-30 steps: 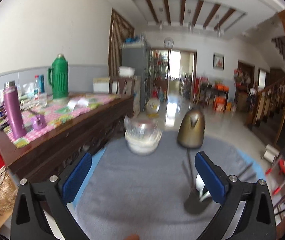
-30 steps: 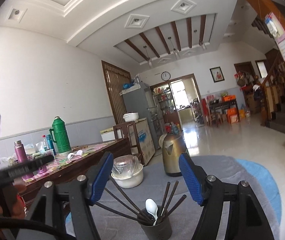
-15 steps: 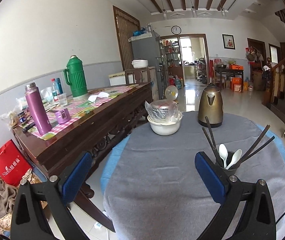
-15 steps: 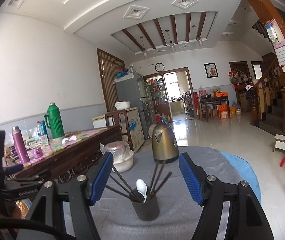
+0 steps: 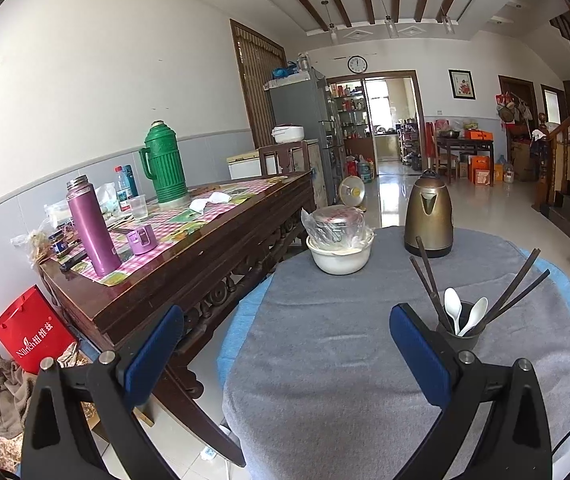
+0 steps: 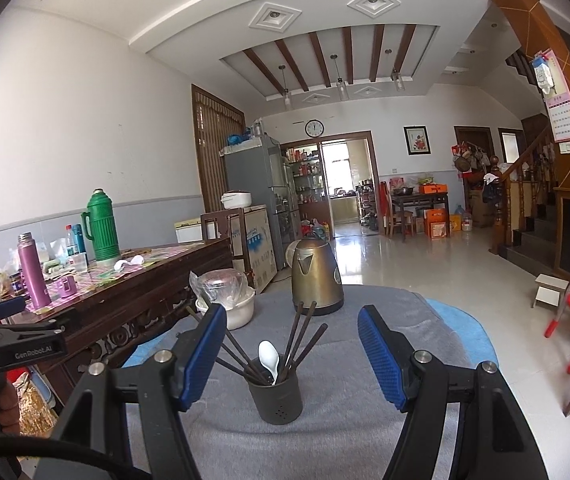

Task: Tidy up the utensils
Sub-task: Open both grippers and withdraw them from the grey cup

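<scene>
On the far left a dark carved wooden sideboard [image 5: 189, 256] carries a pink checked cloth, a smooth purple metal flask [image 5: 91, 230] and a ribbed green plastic thermos jug [image 5: 165, 162]. Right of it, a round table under a nubby grey fabric cover [image 5: 325, 360] fills the near scene; its front edge is cut off by the frame.

The left gripper [image 5: 285, 356] hangs over the cover's left part, its blue ribbed pads wide apart with nothing between them. Beyond it sits a white ceramic bowl [image 5: 341, 258] holding a shiny steel pot wrapped in crinkled clear plastic; what the pot holds is hard to make out. Further right stands a brushed bronze-coloured electric kettle [image 5: 429, 216].

The dark grey cylindrical utensil holder [image 6: 275, 394], matte with small holes low on its wall, stands near the right side of the table, holding splayed thin dark chopsticks [image 6: 303, 330] and glossy white plastic spoons [image 5: 463, 314]; from the right wrist view only one spoon shows. The right gripper [image 6: 291, 354] frames this holder, pads spread and clear of it.
</scene>
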Available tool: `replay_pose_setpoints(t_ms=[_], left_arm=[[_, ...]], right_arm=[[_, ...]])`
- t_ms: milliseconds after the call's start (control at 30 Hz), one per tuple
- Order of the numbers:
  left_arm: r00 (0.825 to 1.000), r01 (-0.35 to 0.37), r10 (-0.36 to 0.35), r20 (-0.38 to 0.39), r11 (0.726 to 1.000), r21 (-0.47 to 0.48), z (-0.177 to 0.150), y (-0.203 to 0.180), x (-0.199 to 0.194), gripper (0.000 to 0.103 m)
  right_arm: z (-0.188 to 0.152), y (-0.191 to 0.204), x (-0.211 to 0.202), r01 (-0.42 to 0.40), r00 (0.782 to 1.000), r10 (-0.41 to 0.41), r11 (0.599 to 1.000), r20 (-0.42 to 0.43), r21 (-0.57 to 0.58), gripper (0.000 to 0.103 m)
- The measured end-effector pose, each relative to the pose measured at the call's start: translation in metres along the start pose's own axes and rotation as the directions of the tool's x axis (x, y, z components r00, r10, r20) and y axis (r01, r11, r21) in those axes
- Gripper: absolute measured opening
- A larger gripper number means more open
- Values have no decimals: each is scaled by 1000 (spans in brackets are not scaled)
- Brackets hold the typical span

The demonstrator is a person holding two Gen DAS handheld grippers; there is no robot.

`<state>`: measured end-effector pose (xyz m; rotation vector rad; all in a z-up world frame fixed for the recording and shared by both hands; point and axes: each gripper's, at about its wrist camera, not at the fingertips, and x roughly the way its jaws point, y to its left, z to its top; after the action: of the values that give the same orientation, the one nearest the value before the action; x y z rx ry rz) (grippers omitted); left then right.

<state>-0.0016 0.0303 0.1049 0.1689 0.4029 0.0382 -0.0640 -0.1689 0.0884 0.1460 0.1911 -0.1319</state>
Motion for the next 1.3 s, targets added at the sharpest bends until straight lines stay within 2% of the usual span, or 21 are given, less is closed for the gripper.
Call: replay_pose_setpoints(t_ms=[200,400,633,1300], left_arm=[[1000,0,0,-7,1000,-3,-2,2,-1,102],[999,33,-33,-40,999,0,-9,1,0,103],[993,69,-67,-98,997,24,-21,-10,8,102],[971,96,-87,-223,995,28,-46,-23,24,102]], right_arm=[[-4,6,-4,-5,1000,5,1000,-18,-15,72],[-9,12,0,4,998,-6,999,-58,-36,72],[-19,2,15,20,989,-20,1000,-147,-4,72],[-53,3,45,4,926,8,1000,-376,31,72]])
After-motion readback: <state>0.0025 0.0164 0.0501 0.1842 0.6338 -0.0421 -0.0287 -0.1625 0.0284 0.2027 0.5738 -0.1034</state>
